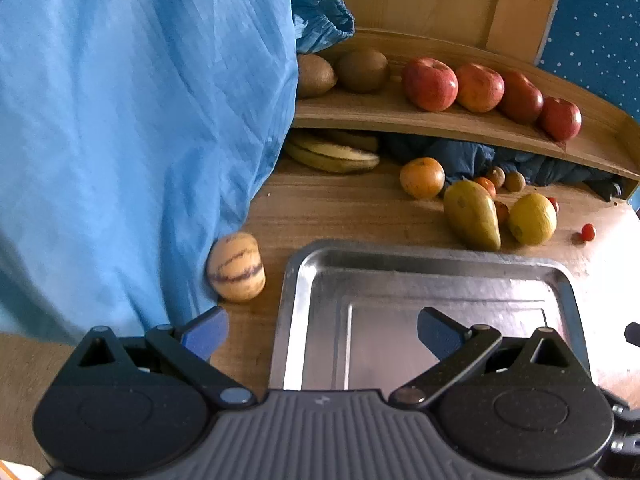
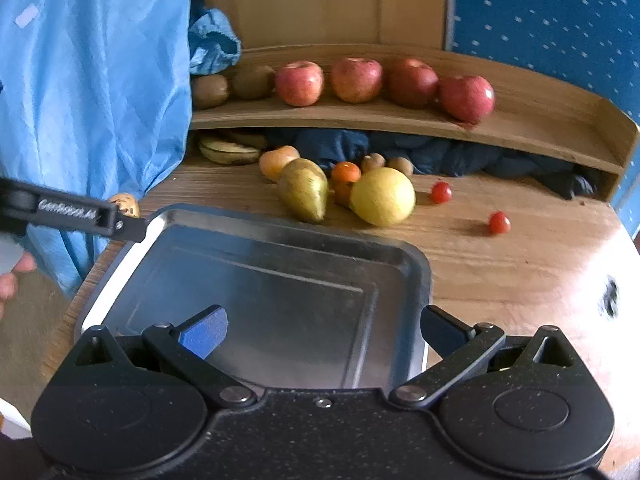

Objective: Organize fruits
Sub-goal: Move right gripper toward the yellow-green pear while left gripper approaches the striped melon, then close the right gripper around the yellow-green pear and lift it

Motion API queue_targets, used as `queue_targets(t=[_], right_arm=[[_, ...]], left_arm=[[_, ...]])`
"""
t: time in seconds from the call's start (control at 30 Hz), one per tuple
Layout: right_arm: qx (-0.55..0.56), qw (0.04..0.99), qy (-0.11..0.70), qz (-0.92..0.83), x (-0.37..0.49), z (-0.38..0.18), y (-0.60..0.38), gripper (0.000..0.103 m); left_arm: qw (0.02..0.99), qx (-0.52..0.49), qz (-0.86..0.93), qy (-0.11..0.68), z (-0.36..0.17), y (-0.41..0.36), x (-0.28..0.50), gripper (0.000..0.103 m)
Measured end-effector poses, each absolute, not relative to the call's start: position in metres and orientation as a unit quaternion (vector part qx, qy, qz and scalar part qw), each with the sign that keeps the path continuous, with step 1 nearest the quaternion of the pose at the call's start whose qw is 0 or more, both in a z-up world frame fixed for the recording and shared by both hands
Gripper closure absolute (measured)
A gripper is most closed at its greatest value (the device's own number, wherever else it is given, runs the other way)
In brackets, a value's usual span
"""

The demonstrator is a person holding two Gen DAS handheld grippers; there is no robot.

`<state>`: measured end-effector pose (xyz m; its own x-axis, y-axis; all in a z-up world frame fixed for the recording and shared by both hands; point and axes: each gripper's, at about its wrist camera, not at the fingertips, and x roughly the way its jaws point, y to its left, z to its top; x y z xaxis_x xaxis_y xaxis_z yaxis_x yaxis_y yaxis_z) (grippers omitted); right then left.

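An empty steel tray (image 1: 316, 288) (image 2: 412, 264) lies on the wooden table. Behind it lie a green pear (image 1: 474, 216) (image 2: 304, 194), a yellow lemon (image 1: 532, 220) (image 2: 382, 196), an orange (image 1: 422, 178) (image 2: 346, 172), small brown fruits and cherry tomatoes (image 2: 498, 223). A striped melon (image 1: 236, 268) rests left of the tray against blue cloth. Several red apples (image 1: 430, 84) (image 2: 356, 80) and two kiwis (image 1: 362, 70) (image 2: 252, 82) sit on the shelf. My left gripper (image 1: 322, 334) is open over the tray's left edge. My right gripper (image 2: 324, 334) is open over the tray's near right part. Both hold nothing.
A blue cloth (image 1: 140, 140) (image 2: 92, 92) hangs along the left side. Bananas (image 1: 332, 154) (image 2: 232, 150) and dark blue fabric (image 2: 440, 154) lie under the wooden shelf (image 1: 440, 120). The left gripper's black body (image 2: 72, 210) and a hand (image 2: 14, 276) show at left in the right wrist view.
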<state>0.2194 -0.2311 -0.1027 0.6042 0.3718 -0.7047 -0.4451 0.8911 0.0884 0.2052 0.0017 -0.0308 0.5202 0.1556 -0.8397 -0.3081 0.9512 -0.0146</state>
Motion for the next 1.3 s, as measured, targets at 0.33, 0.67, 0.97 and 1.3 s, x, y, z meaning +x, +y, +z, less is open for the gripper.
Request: queue_targets(t=[0.33,0.67,0.97,1.3], right_arm=[[-0.085,0.886,0.376,0.259,0.24,-0.105,-0.199,0.0],[-0.118,0.873,0.374,0.29,0.267,-0.112,-0.17,0.001],[-0.116,0.875,0.368,0.293,0.3,-0.112,-0.151,0.001],[-0.103,0.879,0.364,0.289,0.328,-0.109,-0.129,0.007]], left_arm=[[0.867,-0.083,0.13,0.475,-0.041,0.025,0.226,0.0],[0.858,-0.094,0.133,0.487,-0.054,0.041,0.234,0.001],[0.859,-0.121,0.135,0.479,-0.056,0.048,0.237,0.005],[0.862,-0.136,0.142,0.467,-0.053,0.055,0.234,0.01]])
